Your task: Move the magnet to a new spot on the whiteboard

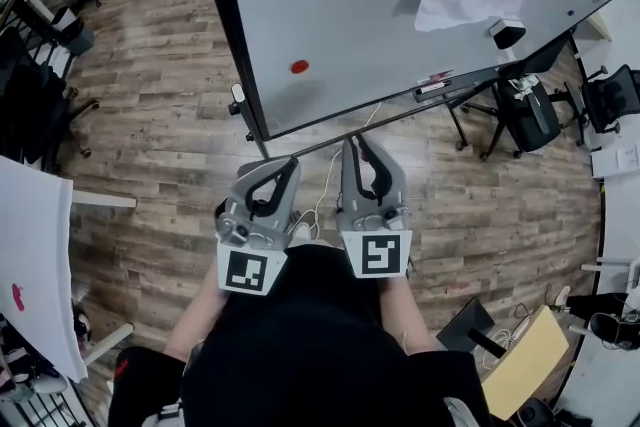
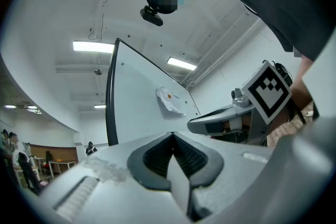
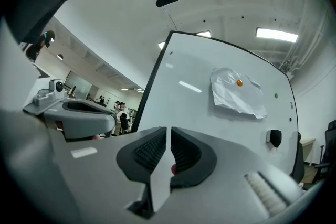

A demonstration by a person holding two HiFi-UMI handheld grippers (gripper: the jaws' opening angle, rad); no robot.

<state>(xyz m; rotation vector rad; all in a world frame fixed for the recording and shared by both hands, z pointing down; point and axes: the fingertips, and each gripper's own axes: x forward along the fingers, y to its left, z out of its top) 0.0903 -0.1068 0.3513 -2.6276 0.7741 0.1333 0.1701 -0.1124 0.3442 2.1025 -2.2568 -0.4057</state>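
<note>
You hold both grippers close to your body, well short of the whiteboard (image 1: pixel 380 25), probably lining up an approach; left gripper (image 1: pixel 288 163): fingers clenched on nothing; right gripper (image 1: pixel 358 143): fingers clenched to a thin slit, empty. Red magnet (image 1: pixel 299 67), likely the one to move: small, flat, oval; sits alone on the board near its dark edge, well apart from both grippers.
</note>
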